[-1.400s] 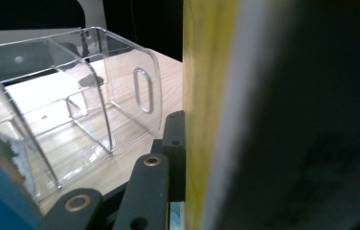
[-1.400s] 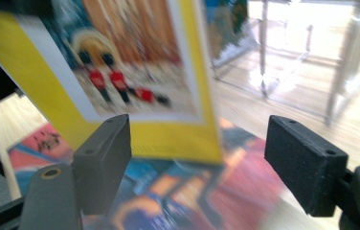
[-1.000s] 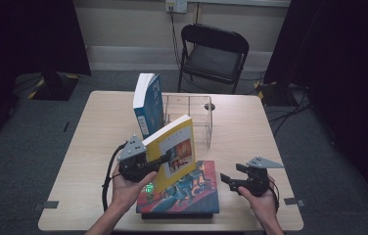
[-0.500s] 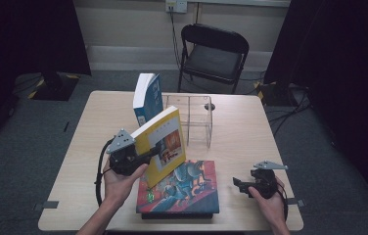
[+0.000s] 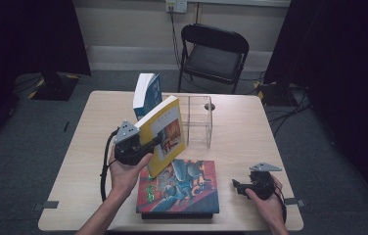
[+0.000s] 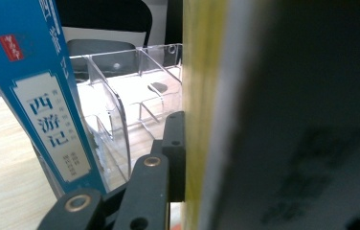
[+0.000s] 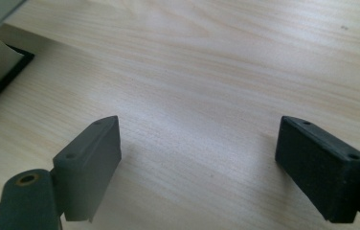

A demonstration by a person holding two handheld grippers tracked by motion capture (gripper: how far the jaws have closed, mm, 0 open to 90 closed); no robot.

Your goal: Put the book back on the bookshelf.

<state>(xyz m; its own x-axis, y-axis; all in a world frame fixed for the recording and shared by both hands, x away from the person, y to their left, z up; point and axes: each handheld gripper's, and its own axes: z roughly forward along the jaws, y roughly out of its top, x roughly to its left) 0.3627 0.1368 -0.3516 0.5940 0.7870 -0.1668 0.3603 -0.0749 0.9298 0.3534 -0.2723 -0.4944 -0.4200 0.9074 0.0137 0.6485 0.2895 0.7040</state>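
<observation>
We keep the left hand-held gripper clamped on the yellow-covered paperback book, steering it upright into the clear acrylic divider rack beside the blue book; right hand-held gripper rests apart, empty.

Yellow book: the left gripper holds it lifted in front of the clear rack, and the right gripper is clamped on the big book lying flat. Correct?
Not quite. The right gripper is open and holds nothing, as the right gripper view shows. The left gripper does hold the yellow book.

Three books, one clear rack
</observation>
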